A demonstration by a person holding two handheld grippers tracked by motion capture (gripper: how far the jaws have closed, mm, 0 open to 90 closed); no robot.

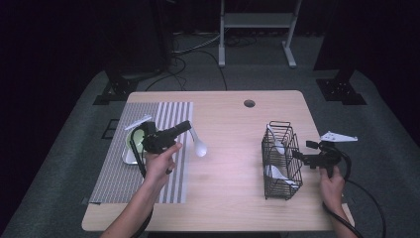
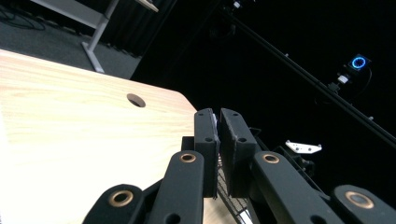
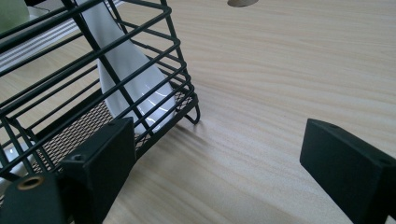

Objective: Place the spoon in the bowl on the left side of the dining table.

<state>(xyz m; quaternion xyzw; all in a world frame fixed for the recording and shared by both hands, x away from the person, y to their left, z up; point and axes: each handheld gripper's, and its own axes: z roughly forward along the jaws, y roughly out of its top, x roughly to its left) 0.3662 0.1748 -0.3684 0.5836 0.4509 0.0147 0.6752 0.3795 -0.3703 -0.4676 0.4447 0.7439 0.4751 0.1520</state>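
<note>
My left gripper (image 1: 187, 125) is over the right edge of the striped placemat (image 1: 148, 163), pointing right. It is shut on the handle of a white spoon (image 1: 199, 148), whose bowl hangs below the tips. In the left gripper view a thin white sliver of the spoon (image 2: 214, 122) shows between the closed jaws of the left gripper (image 2: 218, 116). A black wire basket (image 1: 282, 158) stands at the right with white spoons (image 1: 275, 172) inside. My right gripper (image 1: 301, 151) is open just right of the basket. In the right gripper view its jaws (image 3: 224, 158) stand wide beside the basket (image 3: 93, 70), which holds a white spoon (image 3: 130, 79).
A pale green bowl (image 1: 137, 139) sits on a small tray on the placemat, behind my left hand. A round cable hole (image 1: 249, 103) lies near the table's far edge. Bare wood (image 1: 233, 163) spans the space between the placemat and the basket.
</note>
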